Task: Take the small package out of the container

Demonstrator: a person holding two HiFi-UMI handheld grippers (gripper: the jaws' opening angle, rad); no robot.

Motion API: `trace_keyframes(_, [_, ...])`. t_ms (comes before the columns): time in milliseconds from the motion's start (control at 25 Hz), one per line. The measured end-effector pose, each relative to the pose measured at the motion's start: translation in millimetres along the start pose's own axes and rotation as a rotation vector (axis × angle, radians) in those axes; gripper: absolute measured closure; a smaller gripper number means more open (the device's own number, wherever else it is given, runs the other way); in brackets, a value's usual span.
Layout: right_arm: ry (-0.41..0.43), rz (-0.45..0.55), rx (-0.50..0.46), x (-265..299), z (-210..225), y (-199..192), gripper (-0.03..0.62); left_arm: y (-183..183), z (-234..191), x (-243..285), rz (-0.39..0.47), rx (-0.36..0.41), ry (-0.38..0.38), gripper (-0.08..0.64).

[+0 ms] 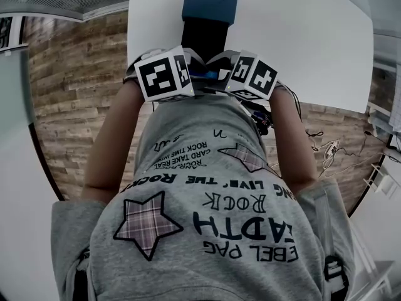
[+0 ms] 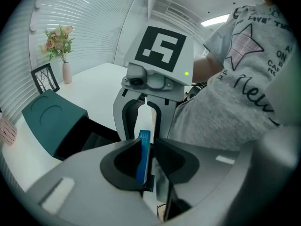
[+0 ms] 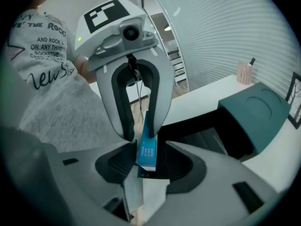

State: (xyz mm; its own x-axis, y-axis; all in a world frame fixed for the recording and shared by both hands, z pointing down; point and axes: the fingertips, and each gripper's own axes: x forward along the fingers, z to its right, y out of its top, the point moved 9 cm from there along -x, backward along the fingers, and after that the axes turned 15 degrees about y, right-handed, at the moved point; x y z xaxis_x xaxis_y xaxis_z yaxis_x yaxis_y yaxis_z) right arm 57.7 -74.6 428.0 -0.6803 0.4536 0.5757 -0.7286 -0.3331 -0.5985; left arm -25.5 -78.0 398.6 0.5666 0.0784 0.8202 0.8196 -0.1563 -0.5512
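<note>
The small package (image 3: 146, 149) is a slim, flat blue pack with a white band at 1 end. Pale print runs across its blue face, too small to read. It is out of the container (image 2: 51, 121), held in the air over the near edge of the white tabletop (image 2: 94, 86), between the 2 grippers.

In the right gripper view its long axis stands nearly upright, with the top leaning right and the white end nearest the camera. In the left gripper view it shows edge-on.

The right gripper (image 3: 146, 163) has its fingers (image 3: 115, 166) closed on the white end. The left gripper (image 2: 146, 173) has its fingers (image 2: 120, 161) a little apart around the blue end. 1 finger lies against the pack and a sliver of gap shows at the other.

Each gripper carries a cube (image 2: 164, 48) with black-and-white square markers. The teal container lies open on the tabletop.

The person's grey shirt (image 1: 207, 231) bears stars and the words "ROCK", "AND ROCK" and "ON. ANY THING". Farther along the tabletop stand a vase of flowers (image 2: 66, 55) and a picture frame (image 2: 44, 79).
</note>
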Motion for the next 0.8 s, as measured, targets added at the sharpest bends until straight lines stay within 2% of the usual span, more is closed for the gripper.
trace_keyframes(240, [0.011, -0.036, -0.012, 12.8, 1.7, 10.7, 0.42, -8.3, 0.9, -6.7, 0.032, -0.04, -0.006, 0.483])
trace_keyframes(560, [0.028, -0.044, 0.011, 17.2, 4.7, 5.8, 0.423, -9.9, 0.8, -4.8, 0.054, -0.078, 0.002, 0.485])
trace_keyframes(720, [0.024, -0.038, 0.004, 17.0, 2.2, 9.6, 0.488, -10.4, -1.2, -9.6, 0.067, -0.081, 0.031, 0.486])
trace_keyframes(800, [0.017, -0.038, 0.003, 18.2, 1.2, 9.4, 0.489, -13.4, -0.6, -11.0, 0.065, -0.083, 0.042, 0.487])
